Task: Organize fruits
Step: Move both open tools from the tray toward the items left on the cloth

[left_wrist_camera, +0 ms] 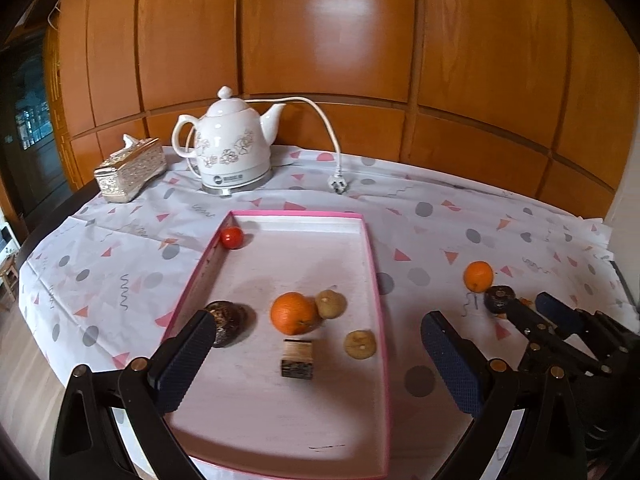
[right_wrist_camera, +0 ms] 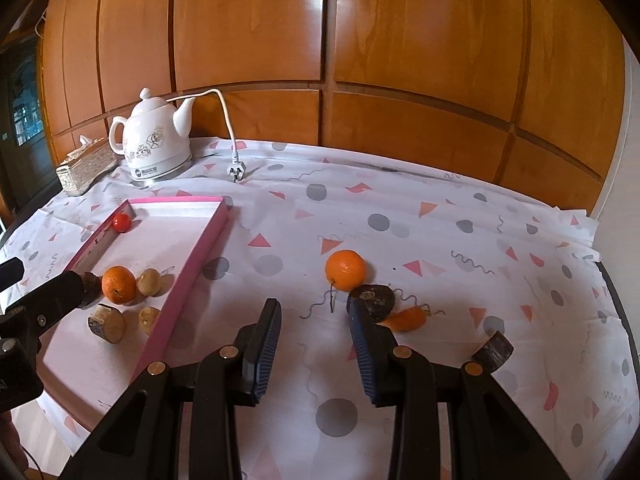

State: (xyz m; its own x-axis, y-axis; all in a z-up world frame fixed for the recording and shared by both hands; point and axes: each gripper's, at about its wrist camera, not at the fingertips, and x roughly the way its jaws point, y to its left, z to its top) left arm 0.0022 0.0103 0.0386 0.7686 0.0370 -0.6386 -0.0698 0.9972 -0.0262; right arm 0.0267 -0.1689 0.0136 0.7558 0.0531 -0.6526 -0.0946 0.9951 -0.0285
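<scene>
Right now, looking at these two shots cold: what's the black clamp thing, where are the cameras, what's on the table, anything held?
No robot here: a person holds two hand-held grippers, each carrying a fisheye camera that looks along its fingers. One picture comes from the left gripper, above the pink tray; the other from the right gripper, over the patterned tablecloth. Both are open and hold nothing. The tray contains an orange, a small red fruit, brownish fruits and a wood block. Outside it lie another orange, a dark round piece and a small orange fruit. Behind stand a white kettle and a tissue box.
</scene>
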